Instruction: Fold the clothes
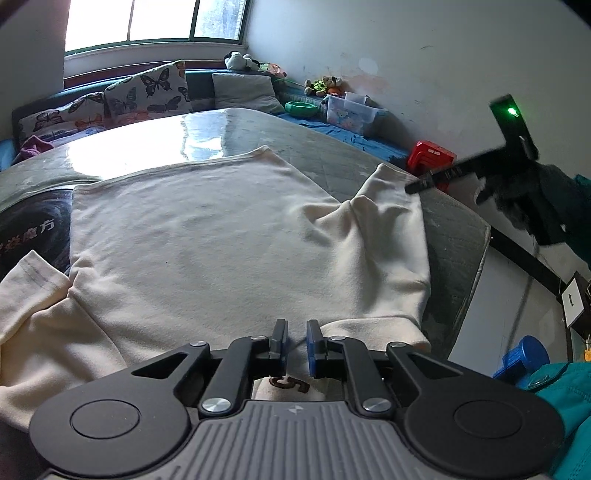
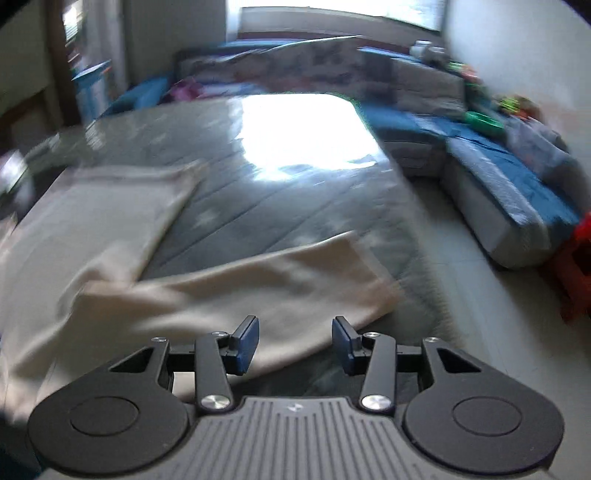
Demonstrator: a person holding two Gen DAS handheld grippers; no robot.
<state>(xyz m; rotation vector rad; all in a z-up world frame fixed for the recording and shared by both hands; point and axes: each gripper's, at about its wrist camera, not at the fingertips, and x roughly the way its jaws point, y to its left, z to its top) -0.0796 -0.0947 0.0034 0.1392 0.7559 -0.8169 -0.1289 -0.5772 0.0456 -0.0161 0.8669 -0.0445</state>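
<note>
A: Where is the left gripper (image 1: 297, 341)?

B: Low over the near edge of the cream shirt (image 1: 207, 236), its jaws a narrow slit apart with nothing between the pads.

A: And the right gripper (image 2: 294, 345)?

B: Its jaws stand apart over the shirt's right sleeve (image 2: 258, 288), empty. That view is blurred.

A: How does the shirt lie?

B: Spread flat on the grey quilted mattress (image 1: 332, 147), hem toward the window (image 1: 155, 18), both sleeves out to the sides. The right sleeve reaches the mattress edge.

A: Further back?

B: Butterfly cushions (image 1: 147, 92), a grey pillow (image 1: 247, 92), and a red stool (image 1: 430, 158) by the wall.
</note>
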